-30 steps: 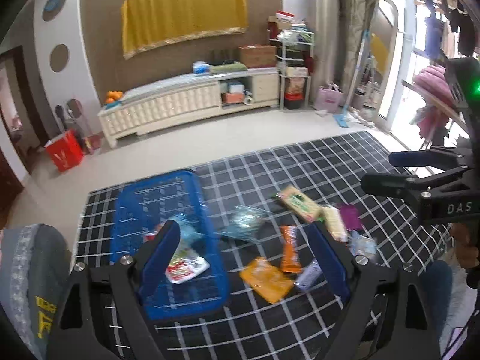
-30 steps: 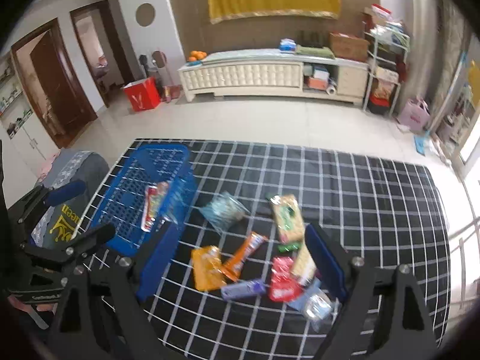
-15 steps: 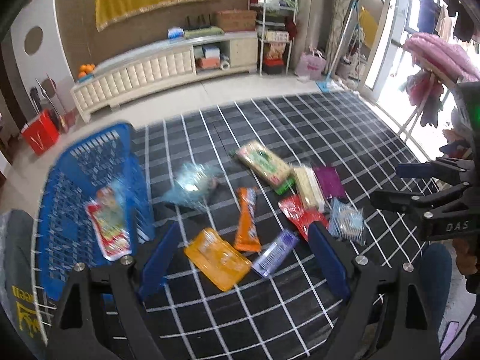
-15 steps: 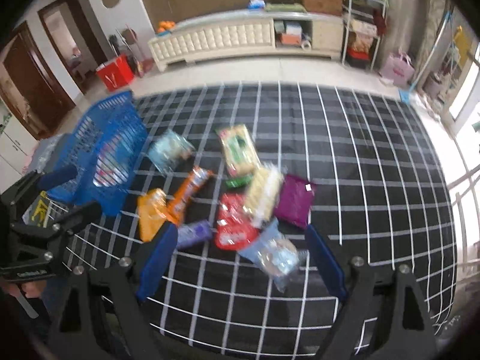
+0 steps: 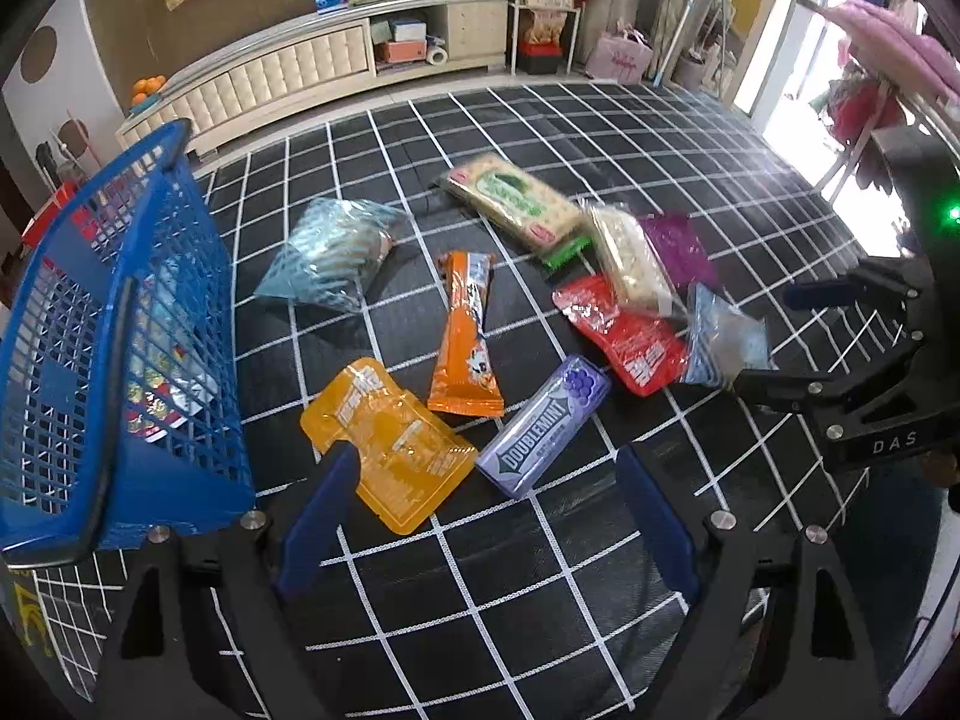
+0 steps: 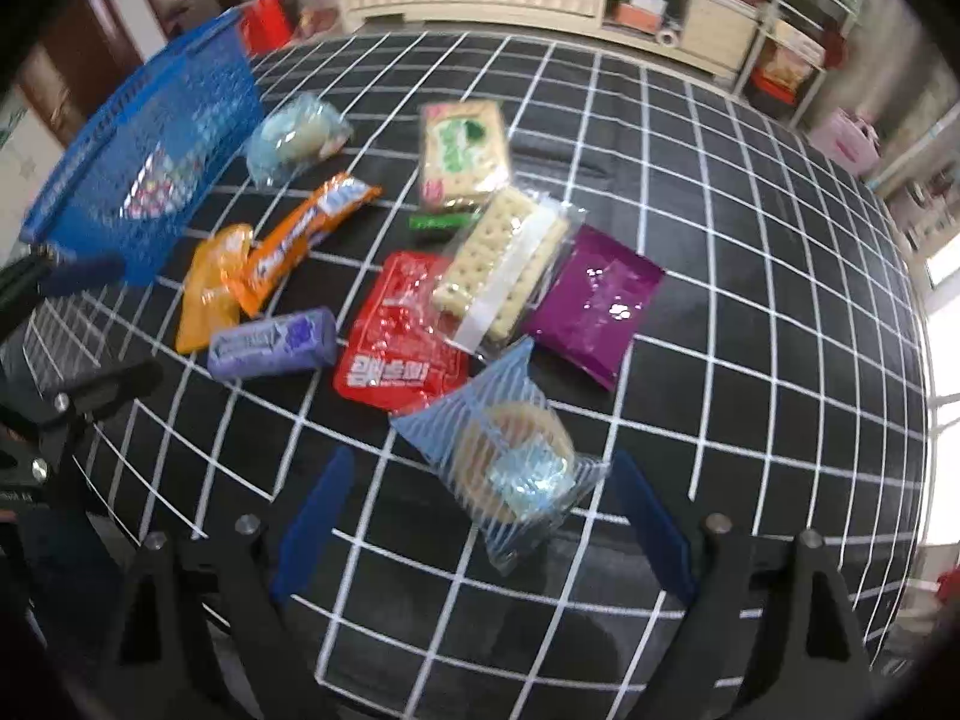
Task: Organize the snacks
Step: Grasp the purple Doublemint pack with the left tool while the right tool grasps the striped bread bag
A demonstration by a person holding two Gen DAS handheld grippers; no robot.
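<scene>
Several snack packets lie on a black grid cloth [image 5: 540, 570]. My left gripper [image 5: 480, 510] is open, low over a yellow pouch [image 5: 387, 441] and a purple Doublemint pack [image 5: 543, 426]. An orange bar [image 5: 465, 333] lies beyond them. My right gripper [image 6: 480, 516] is open, with a blue striped clear packet [image 6: 510, 462] between its fingers. A red pouch [image 6: 399, 330], a cracker pack [image 6: 504, 264] and a purple packet [image 6: 591, 300] lie beyond. A blue basket [image 5: 114, 324] at left holds a packet or two.
A green-labelled cracker pack [image 5: 510, 198] and a pale blue bag [image 5: 330, 258] lie farther back. The right gripper shows at the right edge of the left wrist view [image 5: 852, 348]. A cream TV cabinet [image 5: 312, 72] and a shelf rack [image 5: 540, 6] stand beyond the cloth.
Both grippers have dropped closer to the cloth and moved right, away from the basket. The left one now hovers over the yellow pouch, the right one around the blue striped packet.
</scene>
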